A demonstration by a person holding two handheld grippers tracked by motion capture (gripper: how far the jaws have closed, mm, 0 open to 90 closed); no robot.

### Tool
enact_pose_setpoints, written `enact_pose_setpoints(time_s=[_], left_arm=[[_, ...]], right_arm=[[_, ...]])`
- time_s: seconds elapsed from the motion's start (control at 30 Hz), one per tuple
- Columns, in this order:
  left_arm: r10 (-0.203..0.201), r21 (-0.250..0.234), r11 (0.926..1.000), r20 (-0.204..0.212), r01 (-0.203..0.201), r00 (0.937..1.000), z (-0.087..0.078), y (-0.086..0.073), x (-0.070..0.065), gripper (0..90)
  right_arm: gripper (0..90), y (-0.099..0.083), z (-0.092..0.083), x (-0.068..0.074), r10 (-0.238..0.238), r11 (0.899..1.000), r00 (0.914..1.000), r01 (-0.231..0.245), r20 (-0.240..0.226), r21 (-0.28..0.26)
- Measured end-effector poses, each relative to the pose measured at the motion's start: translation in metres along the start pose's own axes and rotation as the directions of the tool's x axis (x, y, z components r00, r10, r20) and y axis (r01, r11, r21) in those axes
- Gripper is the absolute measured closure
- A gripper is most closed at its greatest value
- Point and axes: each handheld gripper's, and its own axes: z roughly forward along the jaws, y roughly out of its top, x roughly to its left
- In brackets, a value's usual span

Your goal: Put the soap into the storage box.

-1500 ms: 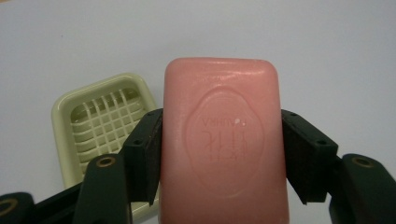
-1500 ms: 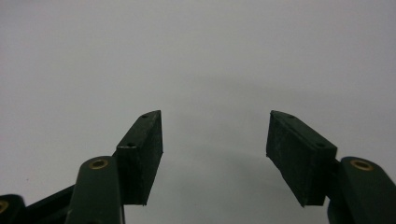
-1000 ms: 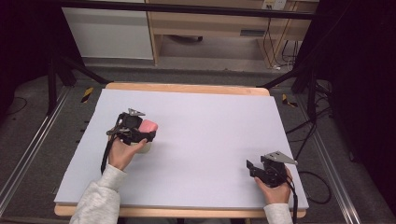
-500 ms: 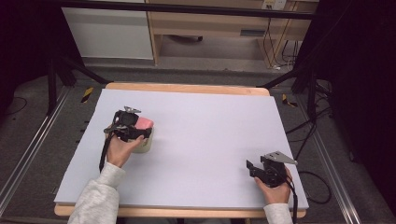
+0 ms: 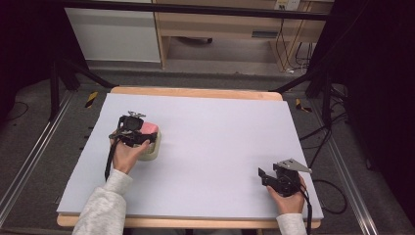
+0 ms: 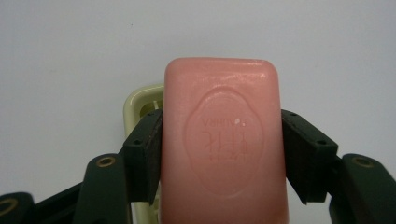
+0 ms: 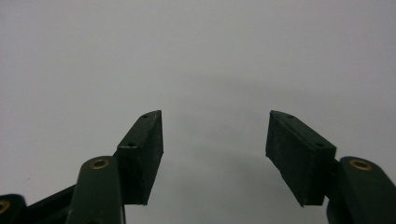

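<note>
At the left of the table (image 5: 205, 147), toward the middle of its depth, the left hand (image 5: 128, 155) holds the left gripper (image 5: 134, 131) over a pale cream soap dish (image 5: 150, 149). The gripper is clenched on a pink soap bar (image 5: 148, 128). In the left gripper view both black jaws press flat against the long sides of the pink soap bar (image 6: 223, 144), which carries an oval embossed stamp on its upper face; the lettering is too faint to read with confidence. Behind and below the bar, a corner of the soap dish (image 6: 139, 100) shows at the left, with a slot visible in its rim. Whether the bar touches the dish cannot be told from either view. A black cable hangs from the gripper along the grey sleeve (image 5: 105, 203).

The centre of the white table surface carries nothing visible. A wooden edge runs along the far and near sides of the white sheet.

At the near right corner, the right hand (image 5: 286, 198) holds the right gripper (image 5: 264, 176) low over the table, with its grey three-cornered plate on top and jaws pointing left. In the right gripper view, the right gripper (image 7: 215, 140) is released: its two jaws stand well apart with bare white surface between them and nothing gripped. It is well apart from the soap and dish.

Beyond the table stand a wooden shelf unit (image 5: 220, 29) and black frame legs on a grey floor.
</note>
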Motion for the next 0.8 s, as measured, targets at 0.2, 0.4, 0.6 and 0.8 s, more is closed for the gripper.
enact_pose_setpoints(time_s=[0.2, 0.4, 0.6, 0.8], left_arm=[[-0.010, 0.008, 0.9999, -0.010, 0.010, 0.9999, 0.006, -0.002, 0.002, 37.2], [-0.016, 0.019, 0.9997, -0.015, 0.017, 0.9998, 0.013, -0.005, 0.003, 37.2], [-0.022, 0.028, 0.9994, -0.018, 0.022, 0.9996, 0.016, -0.007, 0.005, 37.2], [-0.027, 0.036, 0.9990, -0.020, 0.028, 0.9994, 0.020, -0.010, 0.007, 37.1]], right_arm=[[36.8, 0.000, 0.000, 0.000, -0.001, 1.000, 1.0000, 0.001, 0.001, -0.001], [36.8, 0.000, 0.000, 0.000, -0.002, 1.000, 1.0000, 0.002, 0.001, 0.000], [36.8, 0.000, 0.000, 0.000, -0.001, 1.000, 1.0000, 0.001, 0.000, 0.001], [36.8, 0.000, 0.000, 0.000, -0.003, 1.000, 1.0000, 0.003, 0.001, 0.000]])
